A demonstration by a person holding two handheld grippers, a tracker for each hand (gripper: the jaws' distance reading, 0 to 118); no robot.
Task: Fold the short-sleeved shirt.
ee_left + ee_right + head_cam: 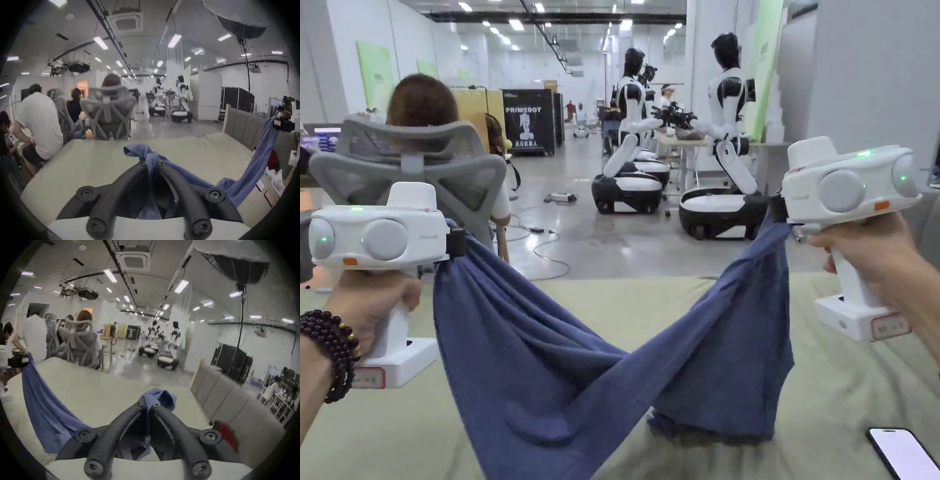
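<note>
A phone [903,451] is lying at the near right of the table [394,431]. The shirt [562,375] is hanging between both grippers, its middle sagging onto the table. The left gripper [151,163] and right gripper [148,404] are each clamping a bunched shirt edge. Beyond, a person is sitting in a chair [412,169]

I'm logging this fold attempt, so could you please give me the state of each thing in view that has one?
Blue shirt: lifted at two points, middle sagging, lower part resting bunched on the table.
Left hand-held gripper: shut on the shirt.
Right hand-held gripper: shut on the shirt.
Phone: lying flat on the table, screen lit.
</note>
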